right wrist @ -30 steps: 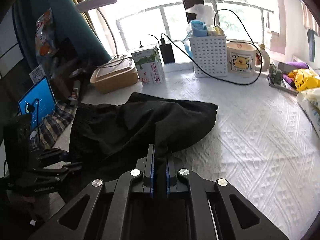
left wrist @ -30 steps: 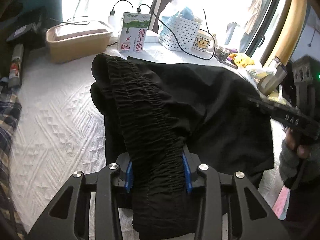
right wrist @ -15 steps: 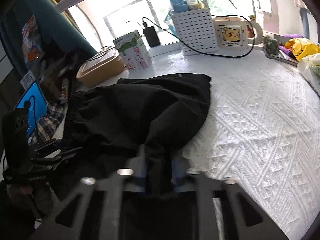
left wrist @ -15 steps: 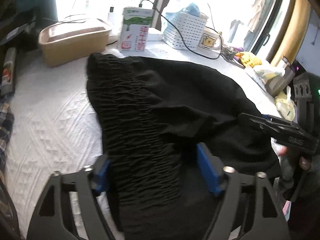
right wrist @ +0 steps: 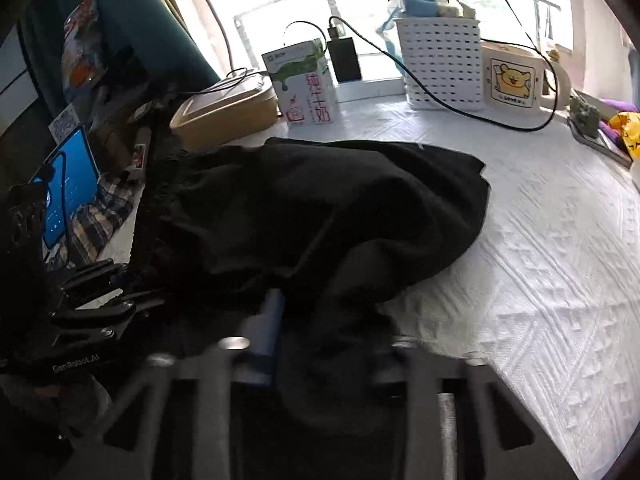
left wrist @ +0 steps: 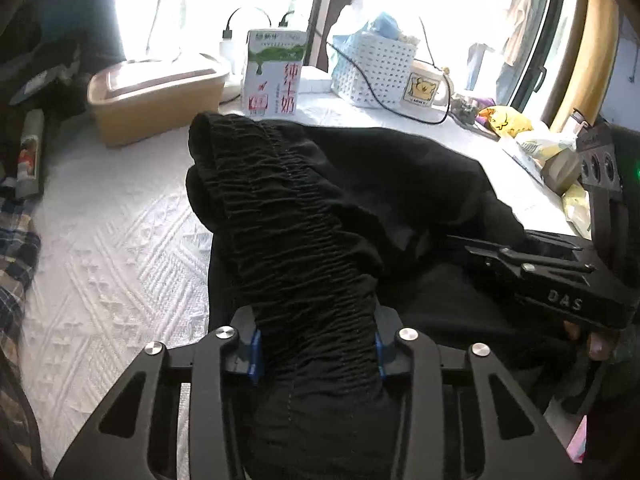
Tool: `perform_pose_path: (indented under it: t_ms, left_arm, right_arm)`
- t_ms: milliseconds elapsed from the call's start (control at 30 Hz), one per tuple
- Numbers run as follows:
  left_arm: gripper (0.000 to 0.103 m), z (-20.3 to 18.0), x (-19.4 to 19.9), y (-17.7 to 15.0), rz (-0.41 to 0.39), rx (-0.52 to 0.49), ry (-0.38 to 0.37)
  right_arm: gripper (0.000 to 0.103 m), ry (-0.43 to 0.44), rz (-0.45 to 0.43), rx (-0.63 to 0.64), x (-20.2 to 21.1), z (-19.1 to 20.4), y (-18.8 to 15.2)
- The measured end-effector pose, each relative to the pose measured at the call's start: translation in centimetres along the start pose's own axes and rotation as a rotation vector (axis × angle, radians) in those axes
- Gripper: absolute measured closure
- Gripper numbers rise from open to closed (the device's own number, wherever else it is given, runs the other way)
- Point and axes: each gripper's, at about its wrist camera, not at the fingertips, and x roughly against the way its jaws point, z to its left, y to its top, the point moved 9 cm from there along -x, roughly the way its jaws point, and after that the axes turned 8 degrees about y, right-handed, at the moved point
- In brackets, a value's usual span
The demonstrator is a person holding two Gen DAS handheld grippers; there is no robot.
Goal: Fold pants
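Note:
Black pants lie bunched on the white textured cloth, also in the right wrist view. My left gripper has the gathered elastic waistband between its jaws, which stand wide around the thick fabric. My right gripper is blurred; its jaws stand apart with a fold of pants fabric lying between them. The right gripper also shows at the right edge of the left wrist view, at the pants' near right side.
At the back stand a tan lidded box, a milk carton, a white basket with a black cable, and a bear mug. Plaid cloth and a tablet lie left. Yellow clutter sits right.
The left jaws widened half a second ago and now press on the waistband again. The right jaws, shut on fabric before, have opened. The pants spread a little over the cloth.

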Motion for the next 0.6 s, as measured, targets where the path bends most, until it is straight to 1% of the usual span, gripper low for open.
perform_pose_path:
  t_ms: [100,167,267,400,600]
  left_arm:
    - [0.068,-0.1,0.7,0.2,-0.016,0.015,-0.014]
    - [0.068,-0.1,1.5,0.4,-0.027,0.024,-0.030]
    - [0.068,0.2,3.2,0.9,-0.051,0.040,-0.059]
    - [0.068,1.4,6.5,2.2,-0.114,0.068,-0.084]
    - [0.068,4.5,11.3,3.8,-0.206,0.117,-0.097]
  right_arm:
    - [0.092,-0.022,-0.037,0.017,0.7,0.6,0.5]
    - [0.093,-0.019,-0.068,0.019,1.4,1.3,1.1]
    - [0.093,-0.006,-0.126,0.056,3.5,3.4,2.8]
    - [0.093,0.007,-0.183,0.155,6.1,7.6,5.5]
    - [0.094,0.039,-0.245,0.279,8.4,13.8,8.8]
